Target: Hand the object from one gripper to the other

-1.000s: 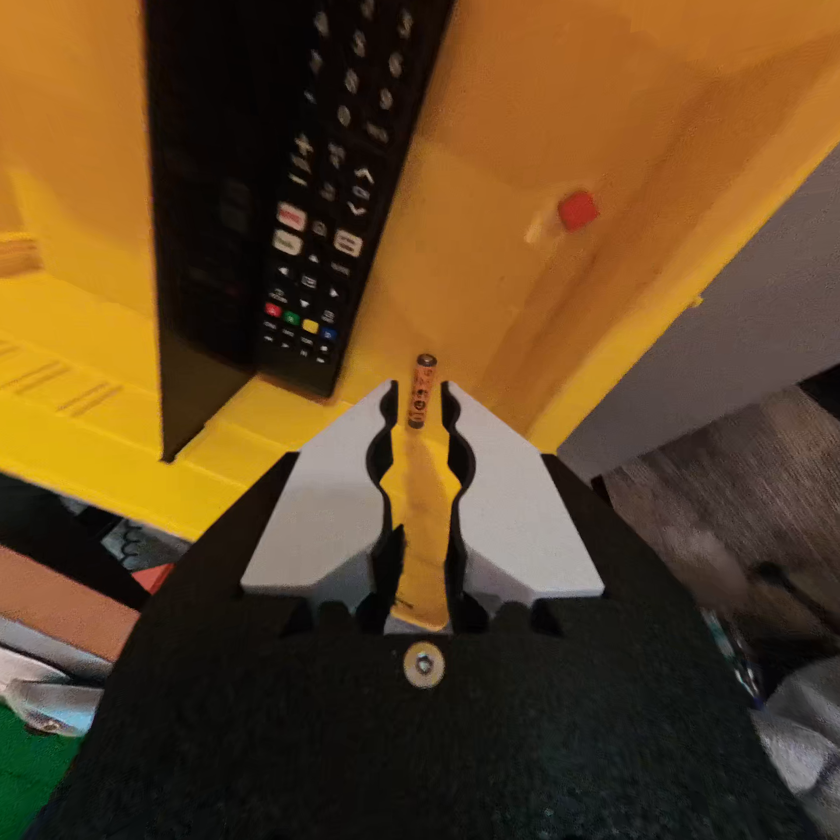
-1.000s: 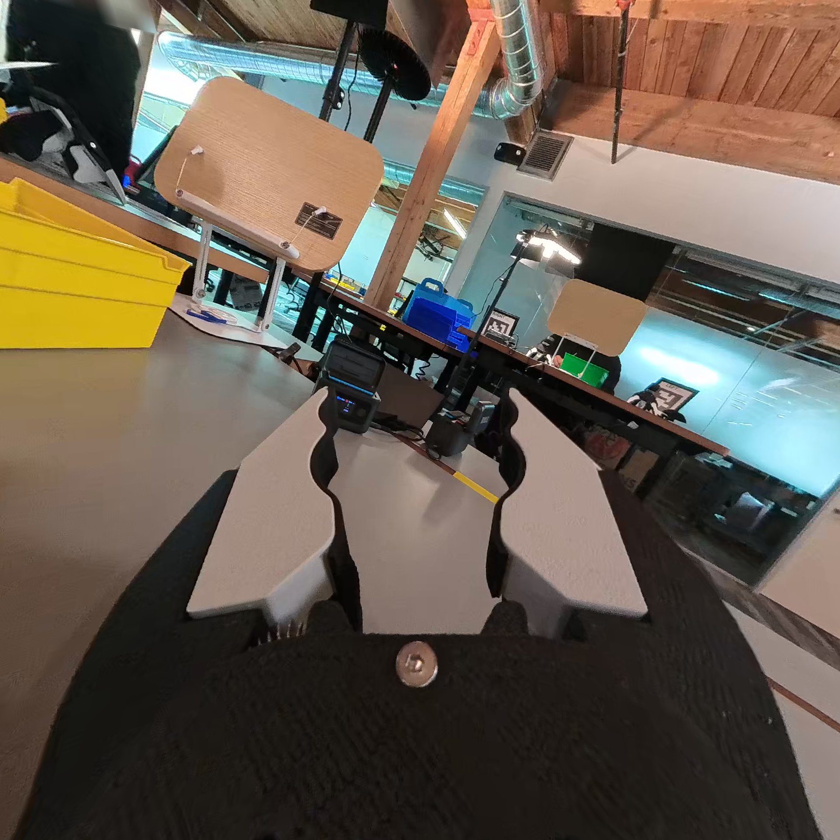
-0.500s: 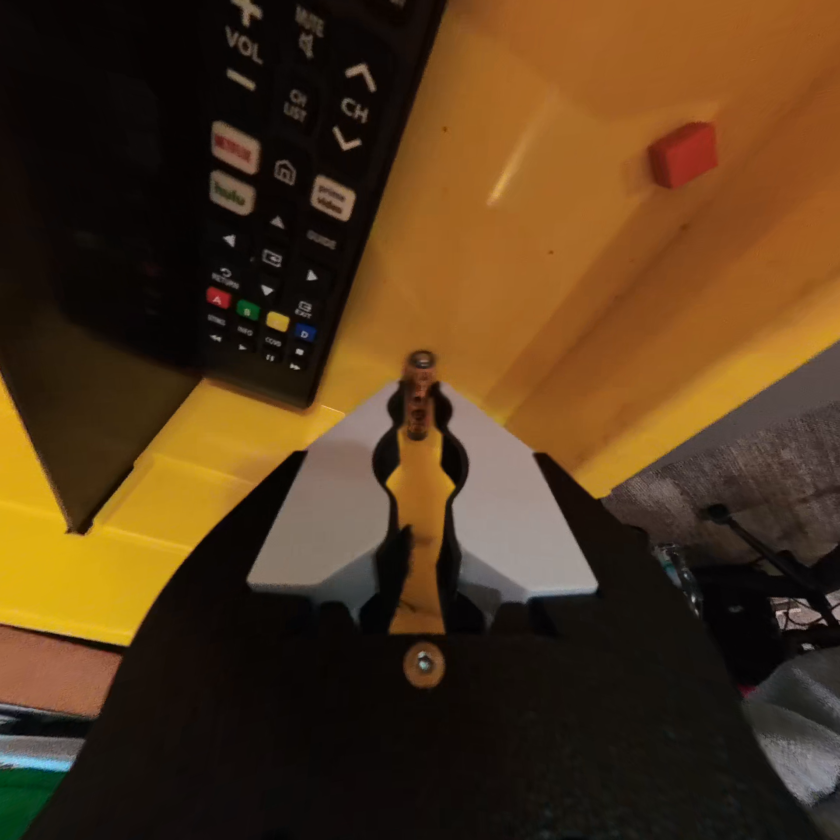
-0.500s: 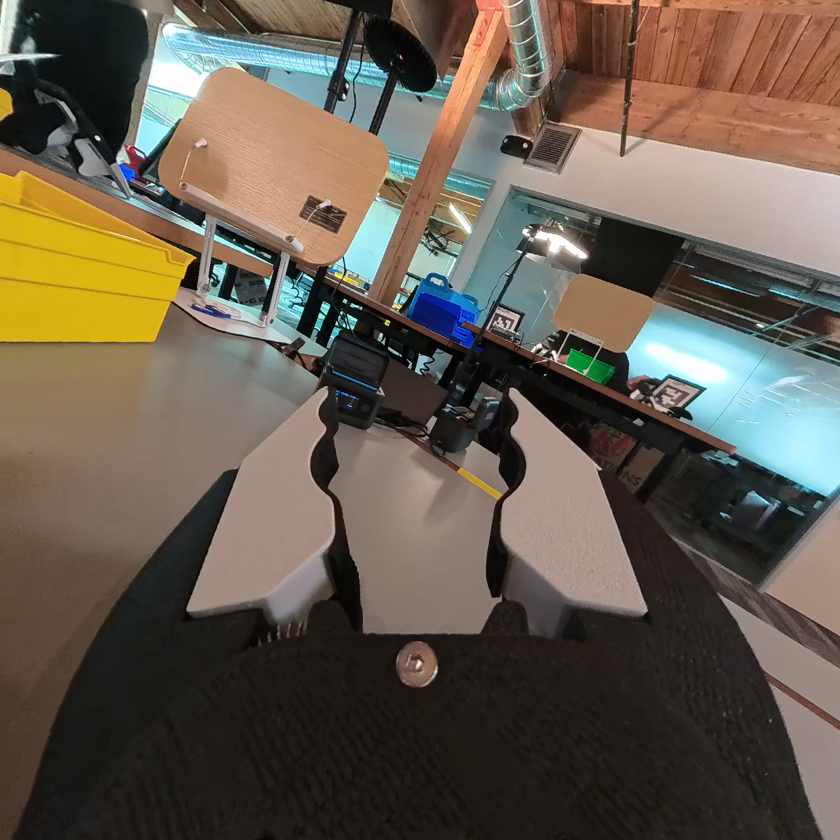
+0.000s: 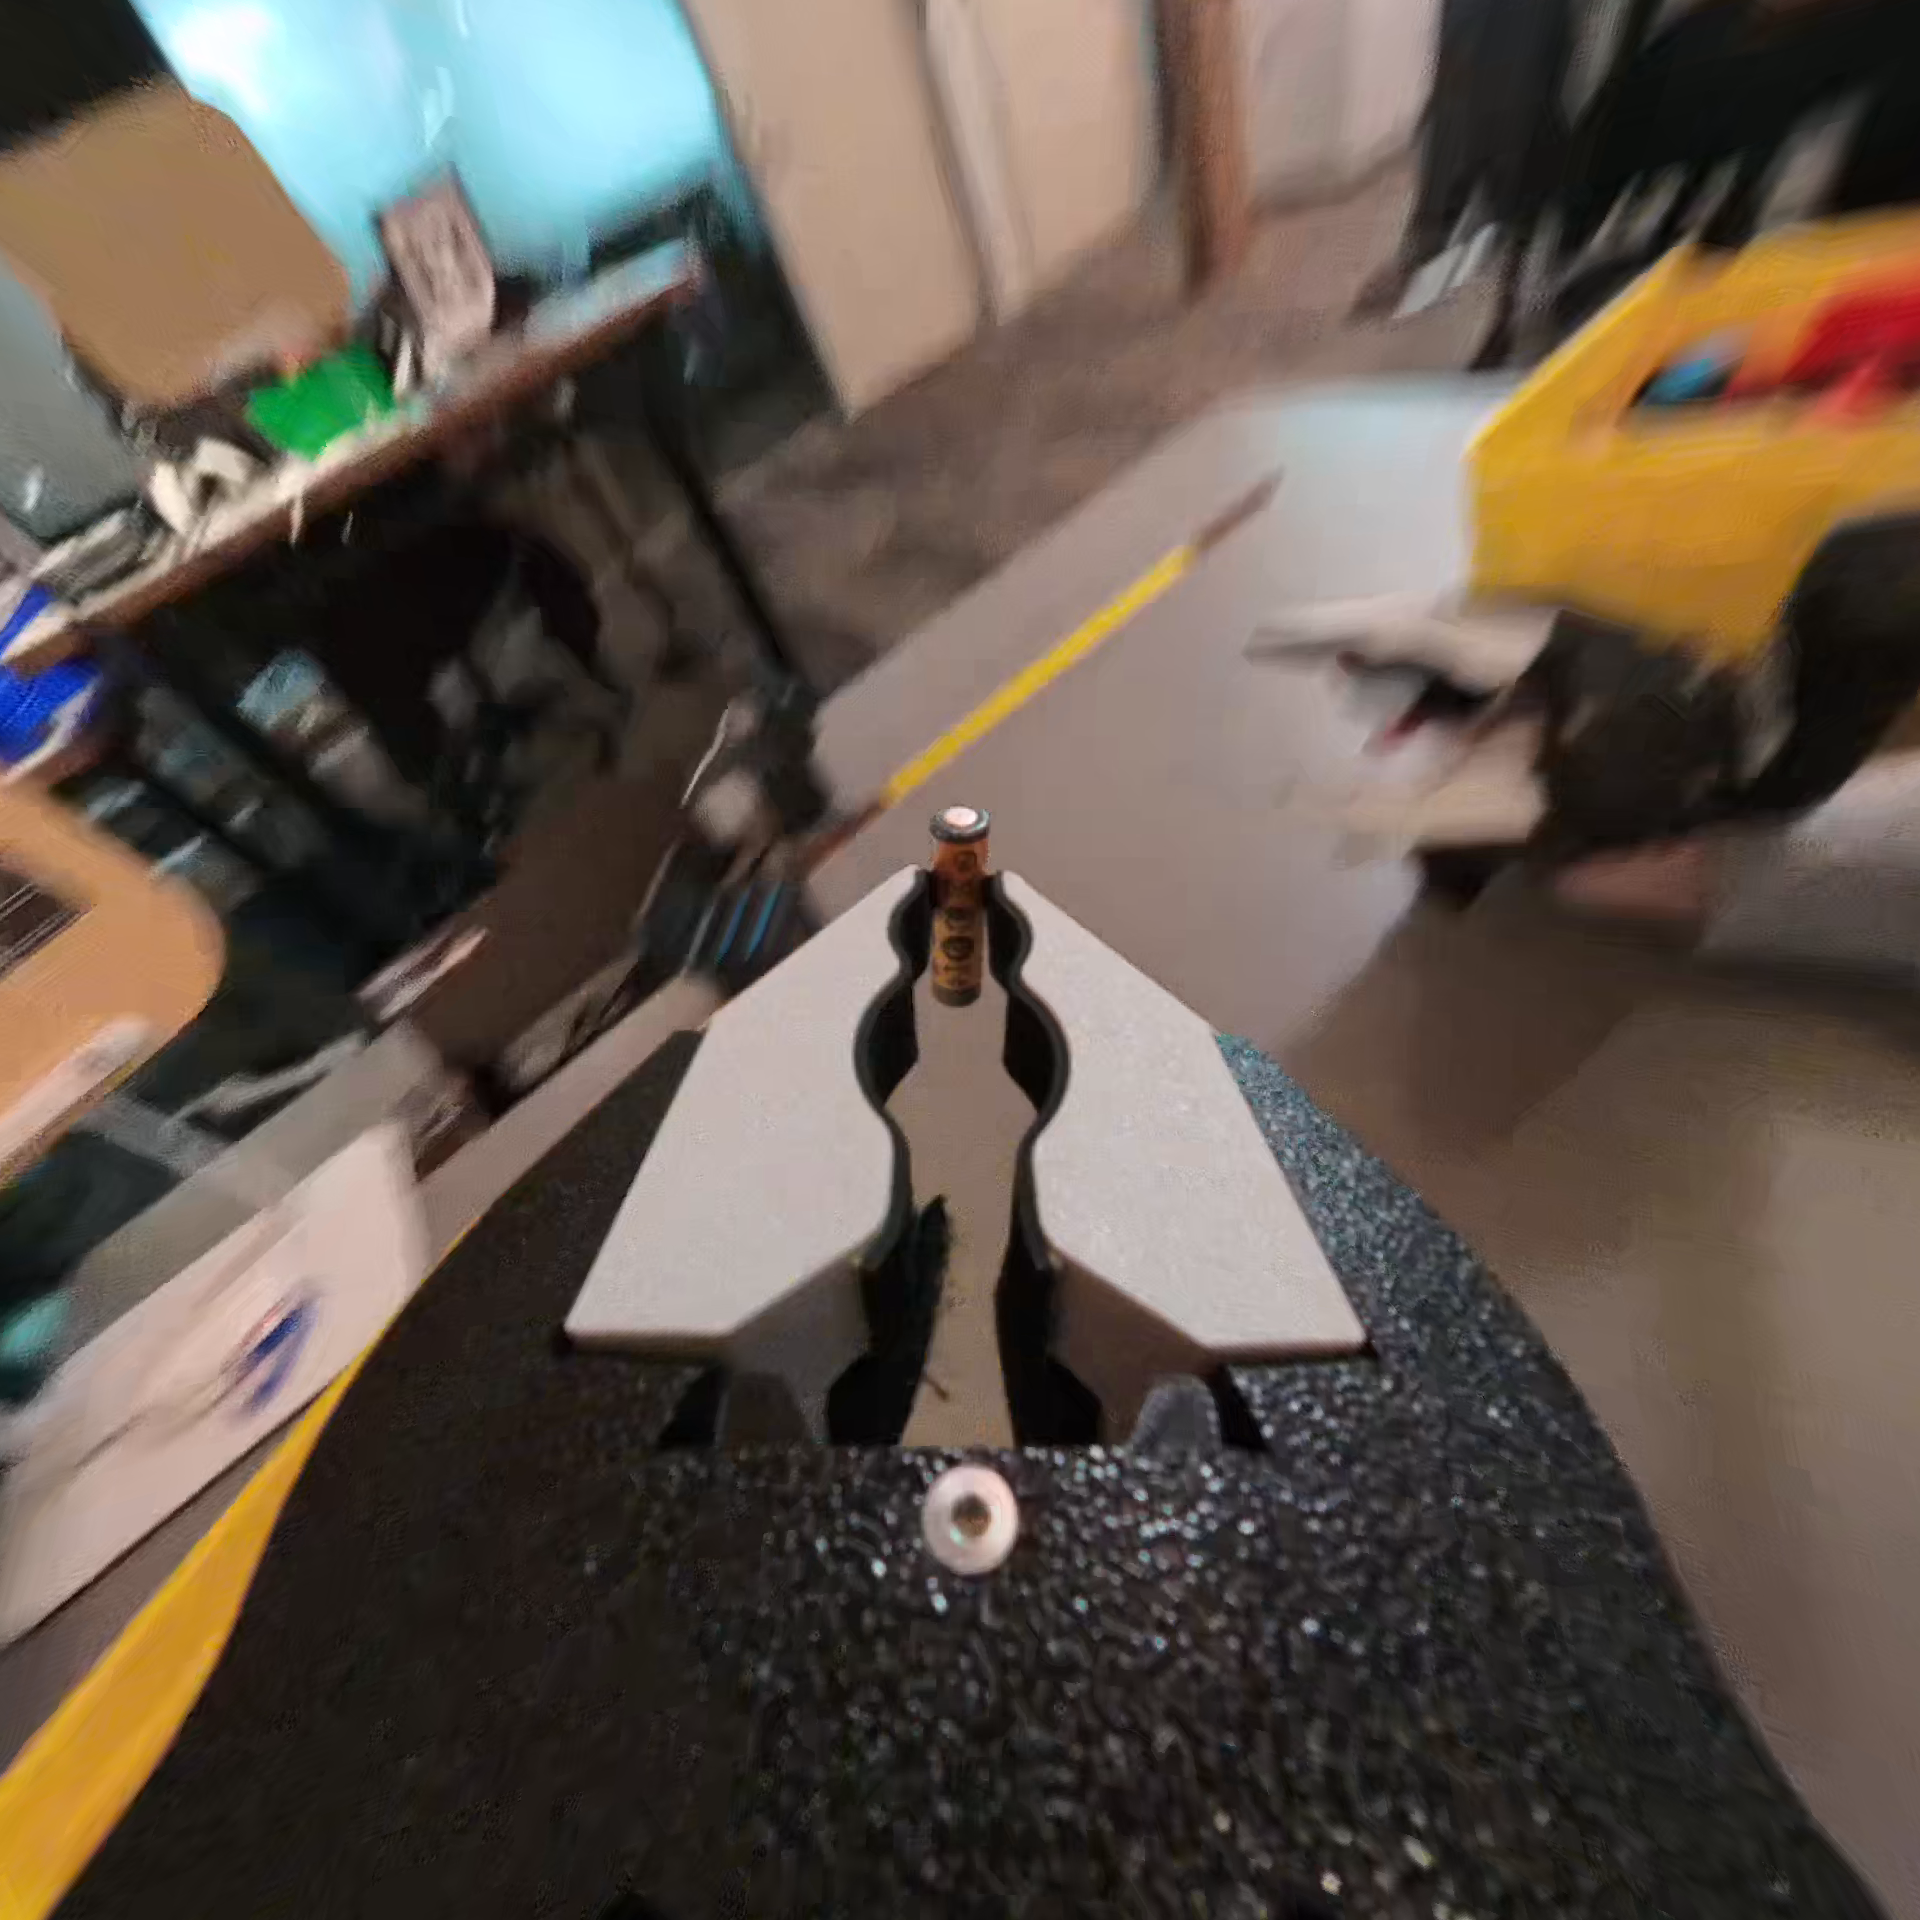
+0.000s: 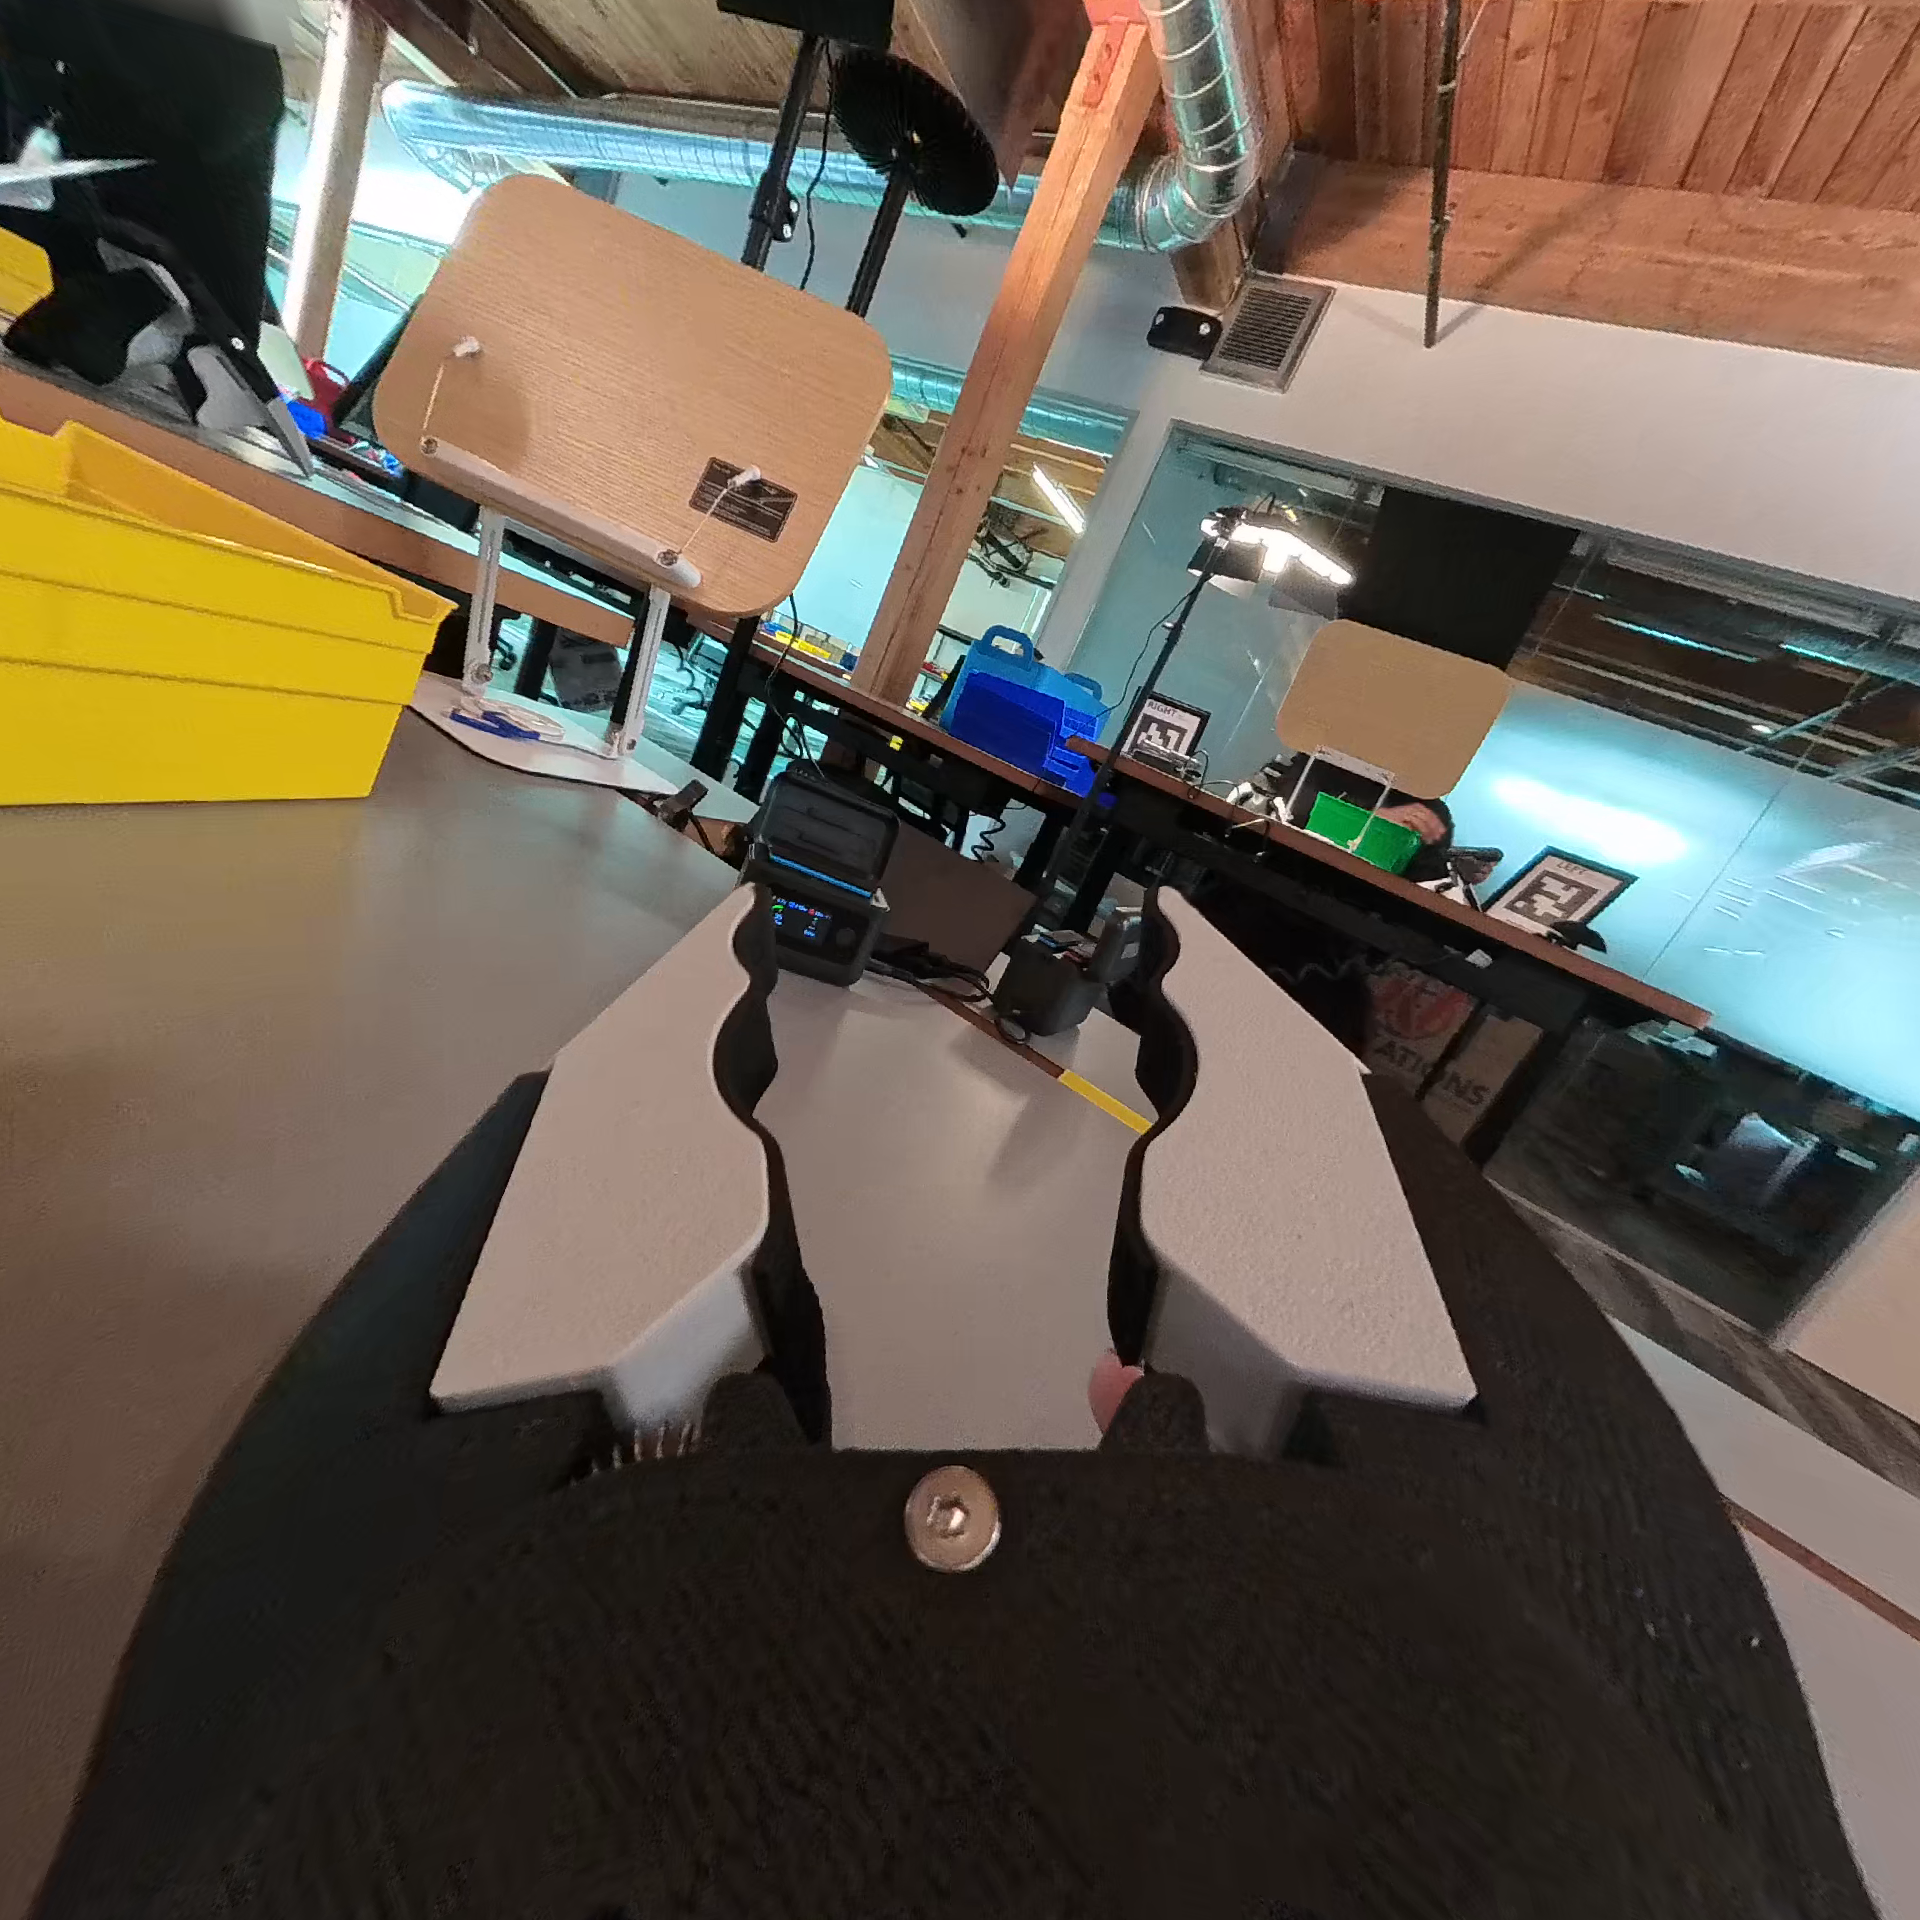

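Left wrist view: my left gripper (image 5: 958, 883) pinches a small battery (image 5: 957, 906) at its tips; my right gripper (image 6: 956, 914) waits wide open, empty, handover pending.

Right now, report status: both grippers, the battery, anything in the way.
Left gripper shut on battery, held at fingertips. Right gripper open, empty, over grey table. Nothing between its fingers.

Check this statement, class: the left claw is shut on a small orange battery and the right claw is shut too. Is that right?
Not quite. The right claw is open and empty, as the right wrist view shows. The left claw is indeed shut on the small orange battery.
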`<state>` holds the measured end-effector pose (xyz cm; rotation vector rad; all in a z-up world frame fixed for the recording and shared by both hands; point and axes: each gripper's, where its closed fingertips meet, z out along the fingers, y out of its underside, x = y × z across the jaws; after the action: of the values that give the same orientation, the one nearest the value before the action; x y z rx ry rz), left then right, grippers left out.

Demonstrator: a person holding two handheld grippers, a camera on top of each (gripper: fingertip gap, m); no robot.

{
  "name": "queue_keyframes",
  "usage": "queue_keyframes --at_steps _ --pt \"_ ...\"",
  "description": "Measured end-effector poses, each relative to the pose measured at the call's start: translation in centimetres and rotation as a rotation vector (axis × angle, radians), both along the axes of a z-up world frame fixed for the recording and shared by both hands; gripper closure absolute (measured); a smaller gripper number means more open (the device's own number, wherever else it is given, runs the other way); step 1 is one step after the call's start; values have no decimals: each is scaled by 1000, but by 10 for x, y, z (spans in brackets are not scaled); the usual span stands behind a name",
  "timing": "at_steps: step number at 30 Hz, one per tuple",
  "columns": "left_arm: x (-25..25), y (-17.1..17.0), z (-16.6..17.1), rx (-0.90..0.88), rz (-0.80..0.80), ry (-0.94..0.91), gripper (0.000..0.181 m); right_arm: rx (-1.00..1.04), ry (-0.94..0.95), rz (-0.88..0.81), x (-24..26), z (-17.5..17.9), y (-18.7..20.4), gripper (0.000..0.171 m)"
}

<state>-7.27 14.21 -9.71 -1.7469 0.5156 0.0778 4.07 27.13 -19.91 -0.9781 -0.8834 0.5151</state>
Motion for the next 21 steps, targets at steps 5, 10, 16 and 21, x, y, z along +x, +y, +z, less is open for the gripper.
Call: queue_keyframes --at_steps 5,10,16,21 --pt "71 64 6 359 -53 -235 173 11 33 90 5 7 -10 105" --pt "90 109 -43 520 77 -40 173 42 -11 67 13 3 -2 114" --pt "107 115 -100 464 -69 254 173 -319 27 272 11 -4 -4 147" --pt "126 107 -99 467 -206 232 173 -672 141 623 11 3 -20 128"
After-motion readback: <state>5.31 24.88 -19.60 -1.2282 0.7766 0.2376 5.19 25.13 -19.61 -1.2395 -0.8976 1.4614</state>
